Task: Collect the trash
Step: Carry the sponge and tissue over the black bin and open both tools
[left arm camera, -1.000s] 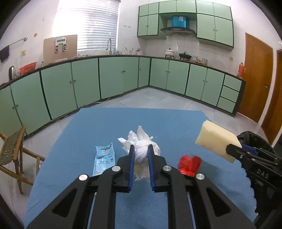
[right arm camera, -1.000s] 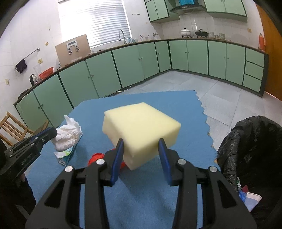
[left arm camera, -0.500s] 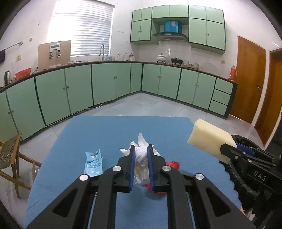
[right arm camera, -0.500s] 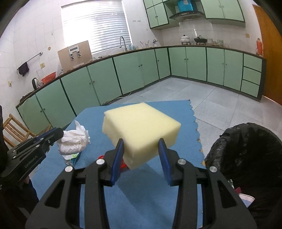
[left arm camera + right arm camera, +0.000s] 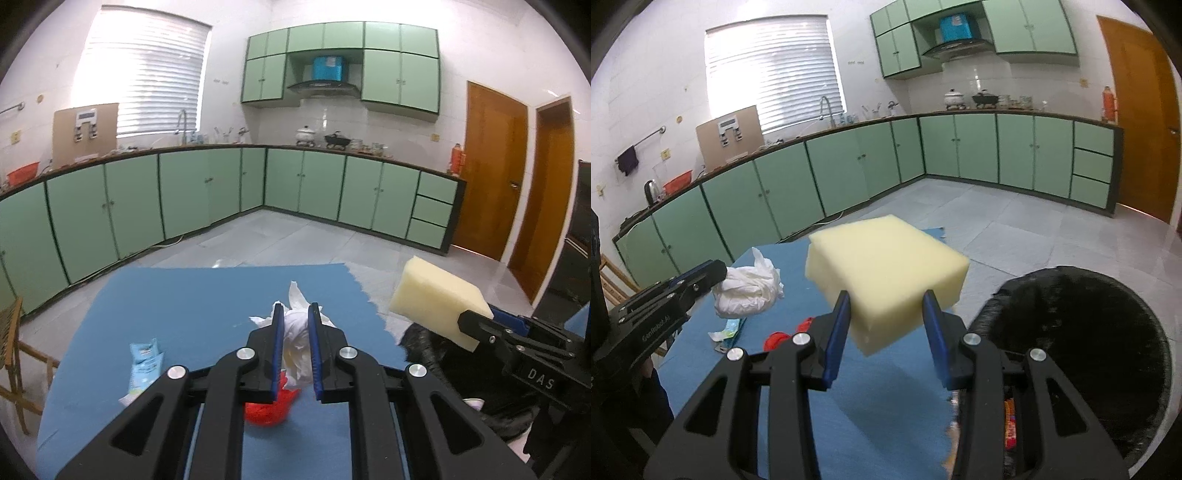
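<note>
My left gripper (image 5: 295,314) is shut on a crumpled white tissue (image 5: 295,338) and holds it above the blue table mat (image 5: 192,310). It also shows in the right wrist view (image 5: 746,291). My right gripper (image 5: 886,301) is shut on a pale yellow sponge block (image 5: 886,266), held in the air near the mat's right edge, beside the black-lined trash bin (image 5: 1082,332). The sponge shows in the left wrist view (image 5: 436,299). A red crumpled wrapper (image 5: 267,406) and a light blue sachet (image 5: 146,360) lie on the mat.
The bin (image 5: 443,354) stands just off the mat's right edge and holds some wrappers (image 5: 1010,424). A wooden chair (image 5: 11,343) stands to the left of the table. Green cabinets (image 5: 184,199) line the far walls; two brown doors (image 5: 491,173) are at right.
Both grippers have risen and moved right toward the bin, each keeping its load. The red wrapper now lies under the left gripper, and the sponge is nearer the bin.
</note>
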### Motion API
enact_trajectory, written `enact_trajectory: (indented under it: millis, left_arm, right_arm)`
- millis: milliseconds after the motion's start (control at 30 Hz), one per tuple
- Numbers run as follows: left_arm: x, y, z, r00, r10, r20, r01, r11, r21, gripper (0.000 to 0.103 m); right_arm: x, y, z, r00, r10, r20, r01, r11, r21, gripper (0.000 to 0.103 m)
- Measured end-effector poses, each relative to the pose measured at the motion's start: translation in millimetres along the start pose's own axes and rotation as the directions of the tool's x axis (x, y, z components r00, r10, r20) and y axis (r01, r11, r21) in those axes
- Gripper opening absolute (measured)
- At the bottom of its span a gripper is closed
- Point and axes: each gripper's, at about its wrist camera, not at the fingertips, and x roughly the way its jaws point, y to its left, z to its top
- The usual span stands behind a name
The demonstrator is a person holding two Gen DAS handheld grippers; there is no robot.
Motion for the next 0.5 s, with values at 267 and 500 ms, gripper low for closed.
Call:
enact_trajectory:
  millis: [267,500]
  left_arm:
    - [11,-52,5,0.995,-0.095,0.005,0.095,0.995,0.041,0.013]
    - [28,-100,8,0.985,-0.174,-0.001,0.174,0.982,0.076,0.013]
  right_arm:
    - [-25,-40,0,0.997,-0.069,0.032,0.069,0.997,0.023,0.038]
    - [-41,-78,-3,0.99,-0.13,0.05,0.128,0.991,0.05,0.038]
